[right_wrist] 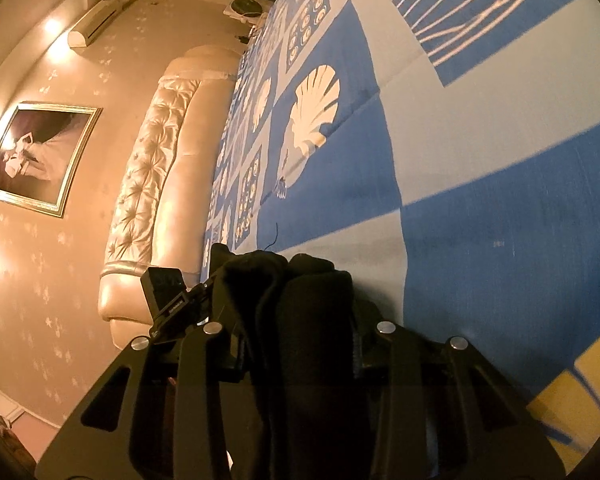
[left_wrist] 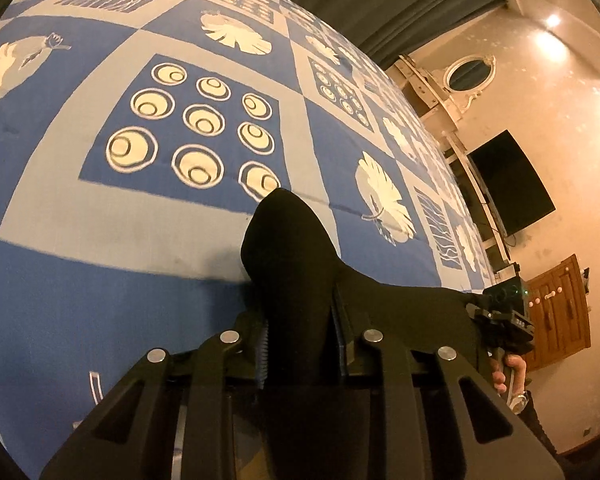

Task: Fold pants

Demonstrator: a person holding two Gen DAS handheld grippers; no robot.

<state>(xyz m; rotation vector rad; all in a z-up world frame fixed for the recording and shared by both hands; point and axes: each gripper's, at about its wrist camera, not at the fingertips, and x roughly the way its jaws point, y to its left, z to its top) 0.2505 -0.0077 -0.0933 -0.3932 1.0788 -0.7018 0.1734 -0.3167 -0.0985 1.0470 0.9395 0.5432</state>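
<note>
Black pants (left_wrist: 300, 280) are pinched by both hand-held grippers (left_wrist: 300, 344) (right_wrist: 300, 344) above the bed (left_wrist: 100, 280); bunched cloth may slip out.

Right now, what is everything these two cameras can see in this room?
pants: one, black, bunched between both grippers over the bed
bedspread: one, blue and grey with cream shells and rings, covering the bed
headboard: one, cream, tufted, at the bed's end
framed picture: one, gold frame, on the wall
air conditioner: one, white, high on the wall
television: one, black, on the far wall
cabinet: one, brown wood, below the television
oval mirror: one, white frame
left gripper: black, shut on pants
right gripper: black, shut on pants
hand: one, holding the right gripper's handle
</note>
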